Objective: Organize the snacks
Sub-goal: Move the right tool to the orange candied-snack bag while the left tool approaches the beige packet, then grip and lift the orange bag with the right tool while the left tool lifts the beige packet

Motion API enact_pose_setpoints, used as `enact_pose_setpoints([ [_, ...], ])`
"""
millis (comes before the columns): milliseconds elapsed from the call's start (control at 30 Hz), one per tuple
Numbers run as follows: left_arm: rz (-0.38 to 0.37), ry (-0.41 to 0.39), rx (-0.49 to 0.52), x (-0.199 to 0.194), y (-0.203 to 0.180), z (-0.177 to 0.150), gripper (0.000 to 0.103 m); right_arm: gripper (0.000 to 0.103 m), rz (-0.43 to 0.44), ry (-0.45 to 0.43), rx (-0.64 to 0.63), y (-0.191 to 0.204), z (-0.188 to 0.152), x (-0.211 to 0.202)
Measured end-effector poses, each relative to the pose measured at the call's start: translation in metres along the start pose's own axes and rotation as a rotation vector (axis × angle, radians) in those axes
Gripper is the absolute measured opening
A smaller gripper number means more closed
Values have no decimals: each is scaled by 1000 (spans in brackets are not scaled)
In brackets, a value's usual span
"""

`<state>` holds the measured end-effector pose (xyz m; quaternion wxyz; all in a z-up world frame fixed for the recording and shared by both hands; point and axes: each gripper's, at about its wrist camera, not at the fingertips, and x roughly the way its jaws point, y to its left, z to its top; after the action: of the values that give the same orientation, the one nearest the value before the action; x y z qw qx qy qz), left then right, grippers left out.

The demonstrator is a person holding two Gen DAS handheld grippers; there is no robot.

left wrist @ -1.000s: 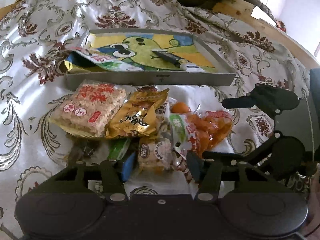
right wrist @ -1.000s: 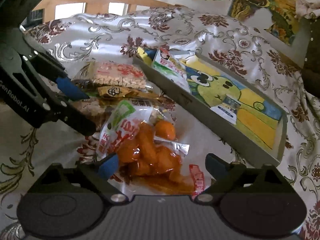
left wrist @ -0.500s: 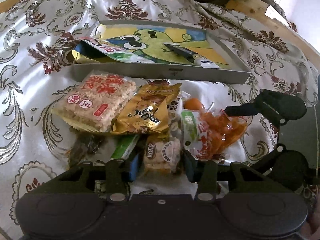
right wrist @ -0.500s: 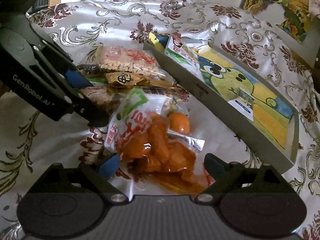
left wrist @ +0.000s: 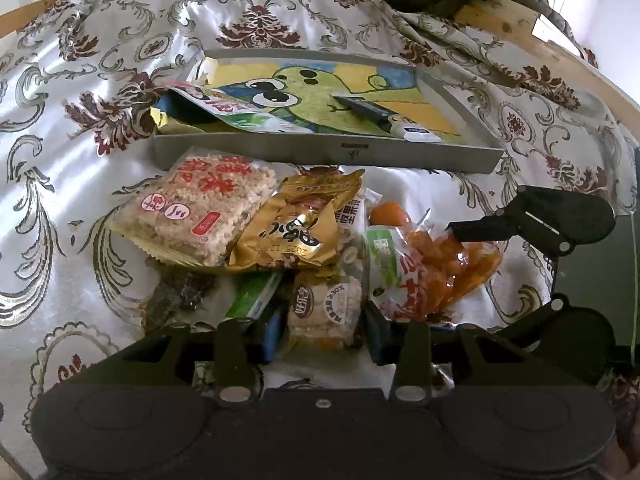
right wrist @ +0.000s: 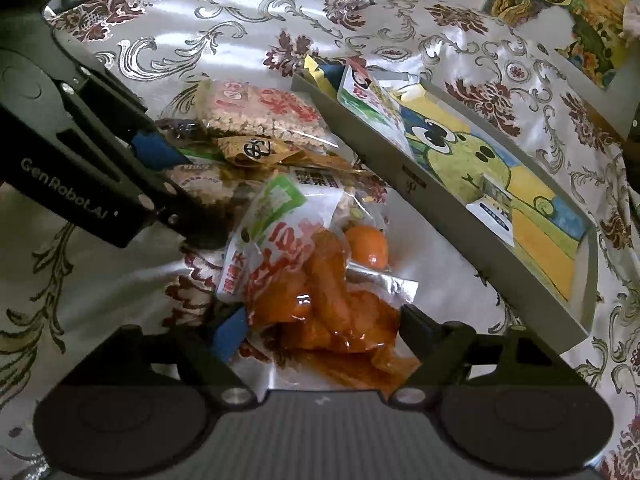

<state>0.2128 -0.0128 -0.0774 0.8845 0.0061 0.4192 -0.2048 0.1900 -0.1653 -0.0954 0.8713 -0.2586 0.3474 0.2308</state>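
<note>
Satin cloth [left wrist: 80, 184] with a maroon and grey floral print covered the whole work surface, and I took the grey tray [left wrist: 320, 152] as my landmark. I counted one tray, printed inside with a green cartoon figure. Inside it I counted three items: one white-and-green pouch [left wrist: 236, 110] at its left end, partly over a dark blue and yellow packet [left wrist: 180, 110], and one small dark-and-white sachet [left wrist: 384, 114] toward its right end.

On the near side of the tray, outside it, I counted about seven snacks in one heap. One rice cracker block [left wrist: 196, 208] lay just beside the tray's front wall. One gold packet [left wrist: 296, 228] overlapped that block's right edge. One orange snack pouch [right wrist: 320, 280] lay farther right, with one small round orange piece [right wrist: 366, 246] touching it on the tray side. One small biscuit packet [left wrist: 324, 312], one green-and-white wrapper [left wrist: 252, 296] and one dark packet [left wrist: 176, 296] lay farthest from the tray.

My left gripper [left wrist: 324, 332] had its fingers spread either side of the biscuit packet; whether the pads pressed it I could not tell. My right gripper [right wrist: 316, 328] stood released, its fingers straddling the orange snack pouch's near end without closing on it.
</note>
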Motion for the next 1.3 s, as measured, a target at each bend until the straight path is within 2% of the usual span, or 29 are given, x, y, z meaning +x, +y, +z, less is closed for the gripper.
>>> enact_pose_setpoints([
  [167, -4, -12, 2, -3, -1, 0, 41, 83, -4, -1, 5, -2, 1, -4],
  [367, -16, -24, 13, -10, -5, 0, 39, 83, -48, -11, 14, -7, 0, -16],
  [633, -84, -44, -64, -27, -7, 0, 39, 83, -145, -107, 57, -17, -1, -55],
  [733, -116, -96, -82, -38, -10, -2, 39, 83, -191, -165, 77, -22, 2, -68],
  [867, -121, -196, -80, -48, -13, -2, 39, 83, -236, -225, 117, -32, 5, -75],
  [1000, -136, -265, -134, -55, -9, 1, 39, 83, -258, -246, 145, -39, 5, -74],
  [1133, -103, -345, -152, -57, -4, 13, 39, 83, -287, -280, 192, -49, 8, -71],
  [1300, -86, -457, -227, -55, 3, 36, 39, 83, -324, -335, 269, -66, 13, -62],
])
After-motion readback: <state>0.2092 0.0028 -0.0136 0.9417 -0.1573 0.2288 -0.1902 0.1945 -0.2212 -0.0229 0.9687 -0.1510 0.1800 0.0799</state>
